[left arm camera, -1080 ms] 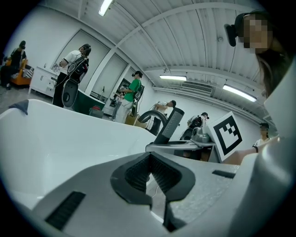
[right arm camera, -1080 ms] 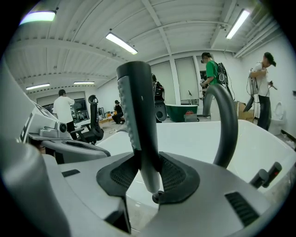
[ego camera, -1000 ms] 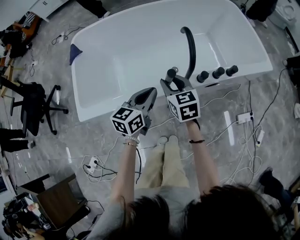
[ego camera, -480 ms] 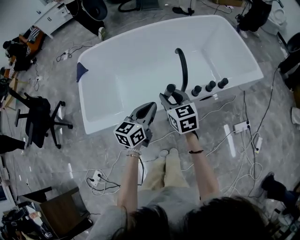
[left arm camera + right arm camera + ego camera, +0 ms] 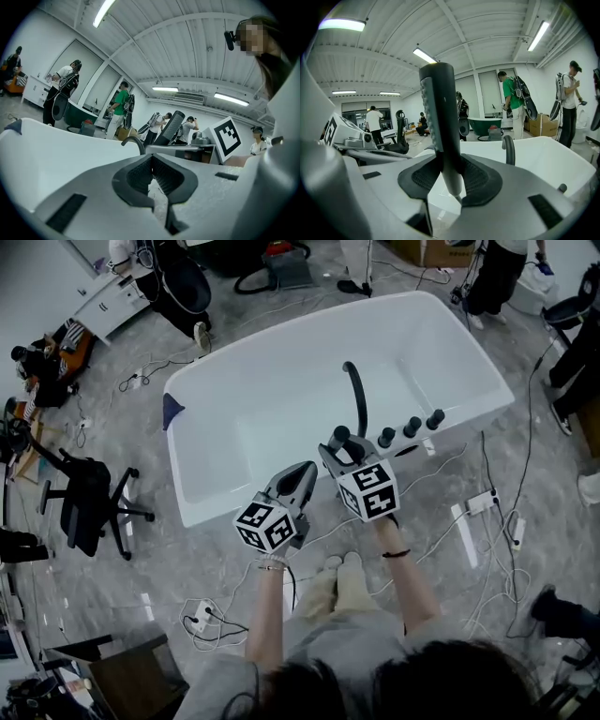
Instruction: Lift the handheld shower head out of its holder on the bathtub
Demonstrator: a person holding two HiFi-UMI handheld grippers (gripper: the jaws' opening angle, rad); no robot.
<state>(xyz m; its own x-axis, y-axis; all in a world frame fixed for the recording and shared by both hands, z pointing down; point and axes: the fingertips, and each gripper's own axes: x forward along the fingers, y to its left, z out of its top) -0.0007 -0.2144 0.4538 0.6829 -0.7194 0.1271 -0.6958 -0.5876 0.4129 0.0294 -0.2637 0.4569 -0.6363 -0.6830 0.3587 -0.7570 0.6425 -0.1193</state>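
Note:
The black handheld shower head [image 5: 437,112] stands upright between the pads of my right gripper [image 5: 450,177], which is shut on its handle. In the head view that gripper [image 5: 343,448] holds the shower head [image 5: 341,436] above the near rim of the white bathtub [image 5: 211,512]. Its holder is hidden under the gripper. My left gripper [image 5: 302,472] hovers just to the left, over the same rim. Its pads [image 5: 140,176] meet with nothing between them. From the left gripper view the shower head [image 5: 170,126] shows slanted ahead.
A black curved faucet [image 5: 355,395] rises from the tub rim, with three black knobs [image 5: 411,427] to its right. Cables and power strips [image 5: 487,498] lie on the grey floor. An office chair [image 5: 89,502] stands at the left. People stand beyond the tub.
Both grippers have risen together, the right one carrying the shower head higher above the tub rim. The tub now looks smaller and farther below. Neither gripper's jaws changed.

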